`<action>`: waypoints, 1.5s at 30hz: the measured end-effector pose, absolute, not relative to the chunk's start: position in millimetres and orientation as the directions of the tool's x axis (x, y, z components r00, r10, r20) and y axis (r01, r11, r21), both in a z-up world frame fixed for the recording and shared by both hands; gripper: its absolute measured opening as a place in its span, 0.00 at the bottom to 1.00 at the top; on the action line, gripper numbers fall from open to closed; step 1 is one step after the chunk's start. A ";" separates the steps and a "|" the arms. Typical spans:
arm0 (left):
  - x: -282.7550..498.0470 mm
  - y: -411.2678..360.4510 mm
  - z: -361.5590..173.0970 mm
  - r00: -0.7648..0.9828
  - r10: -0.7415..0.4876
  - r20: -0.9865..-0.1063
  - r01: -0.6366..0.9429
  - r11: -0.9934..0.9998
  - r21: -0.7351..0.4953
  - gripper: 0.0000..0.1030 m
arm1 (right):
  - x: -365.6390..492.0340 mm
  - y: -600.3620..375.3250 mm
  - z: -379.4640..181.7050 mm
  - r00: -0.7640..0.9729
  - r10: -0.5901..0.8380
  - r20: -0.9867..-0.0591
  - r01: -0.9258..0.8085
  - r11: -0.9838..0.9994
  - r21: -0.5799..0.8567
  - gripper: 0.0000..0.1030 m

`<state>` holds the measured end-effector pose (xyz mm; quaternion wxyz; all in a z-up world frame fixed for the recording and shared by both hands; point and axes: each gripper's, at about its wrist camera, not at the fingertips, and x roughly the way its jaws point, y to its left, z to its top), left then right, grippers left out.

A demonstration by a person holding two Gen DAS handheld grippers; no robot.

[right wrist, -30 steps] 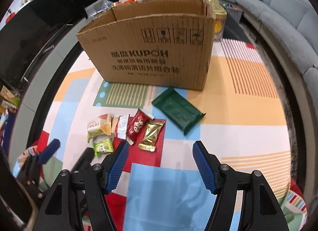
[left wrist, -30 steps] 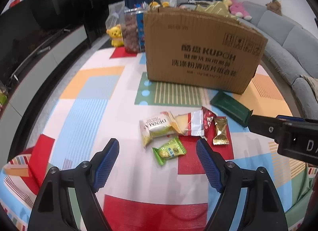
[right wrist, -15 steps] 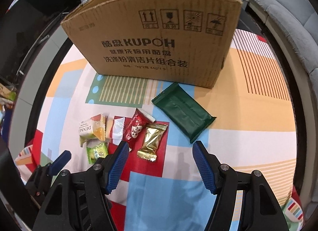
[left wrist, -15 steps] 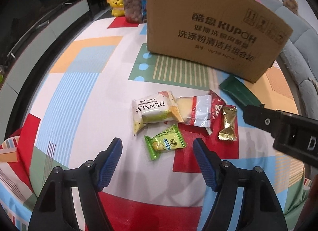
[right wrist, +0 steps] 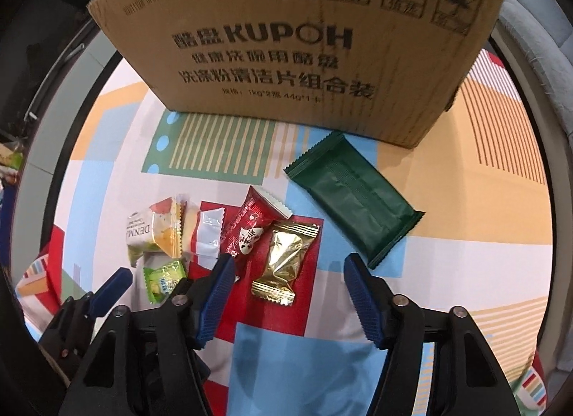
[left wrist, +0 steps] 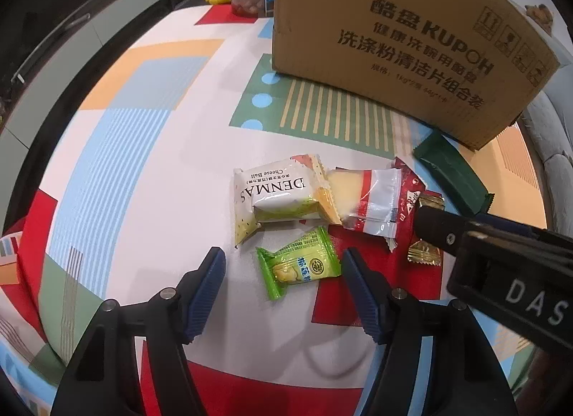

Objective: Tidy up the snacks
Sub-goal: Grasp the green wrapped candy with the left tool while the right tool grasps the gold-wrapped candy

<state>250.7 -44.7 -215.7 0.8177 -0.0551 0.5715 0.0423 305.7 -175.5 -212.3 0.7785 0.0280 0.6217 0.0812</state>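
Left gripper (left wrist: 283, 269): I had it spread wide and holding nothing, its blue fingers (left wrist: 206, 285) either side of the small green snack packet (left wrist: 299, 265), with bare surface showing on the left and the right tip just beside the packet's edge.
Right gripper (right wrist: 288, 272): I saw it equally wide apart and empty, straddling the lower end of the gold wrapped candy (right wrist: 283, 260); I could not tell whether the left tip touched the red packet (right wrist: 247, 228).
Snack cluster: the DENMAS cheese ball pack (left wrist: 275, 197) lay just beyond the green packet, overlapping the red-and-white cracker pack (left wrist: 369, 201).
Dark green bar (right wrist: 354, 197): it lay flat, beyond the right gripper, its far corner near the box.
Cardboard box (right wrist: 304, 43): it stood upright behind all the snacks on the patterned bench (left wrist: 150, 151).
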 end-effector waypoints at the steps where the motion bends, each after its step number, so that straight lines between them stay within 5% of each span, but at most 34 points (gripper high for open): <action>1: 251.2 -44.8 -216.8 0.339 0.004 -0.941 -0.133 0.990 -0.044 0.63 | 306.7 -174.3 -214.3 0.209 0.158 -0.965 -0.091 0.986 0.142 0.60; 21: 258.4 -47.4 -221.3 0.342 0.013 -0.940 -0.124 0.992 -0.032 0.56 | 314.7 -163.4 -233.5 0.179 0.122 -0.976 -0.085 0.990 0.109 0.48; 27: 255.0 -47.4 -219.1 0.350 0.018 -0.936 -0.122 0.992 -0.027 0.45 | 309.8 -146.6 -236.0 0.204 0.061 -0.977 -0.115 0.993 0.038 0.42; 31: 253.8 -47.7 -217.5 0.352 0.005 -0.936 -0.118 0.992 -0.039 0.38 | 303.6 -144.7 -236.0 0.211 0.050 -0.976 -0.114 0.993 0.026 0.24; 37: 251.5 -47.2 -215.8 0.356 -0.002 -0.935 -0.113 0.993 -0.045 0.32 | 300.8 -153.2 -234.5 0.204 0.073 -0.976 -0.103 0.993 0.053 0.21; 40: 250.3 -48.1 -212.2 0.364 -0.002 -0.931 -0.102 0.994 -0.042 0.21 | 299.9 -161.4 -230.5 0.213 0.078 -0.974 -0.100 0.993 0.058 0.21; 45: 248.0 -47.4 -211.0 0.357 -0.011 -0.934 -0.098 0.994 -0.049 0.21 | 298.2 -168.8 -215.5 0.230 0.080 -0.970 -0.097 0.994 0.058 0.20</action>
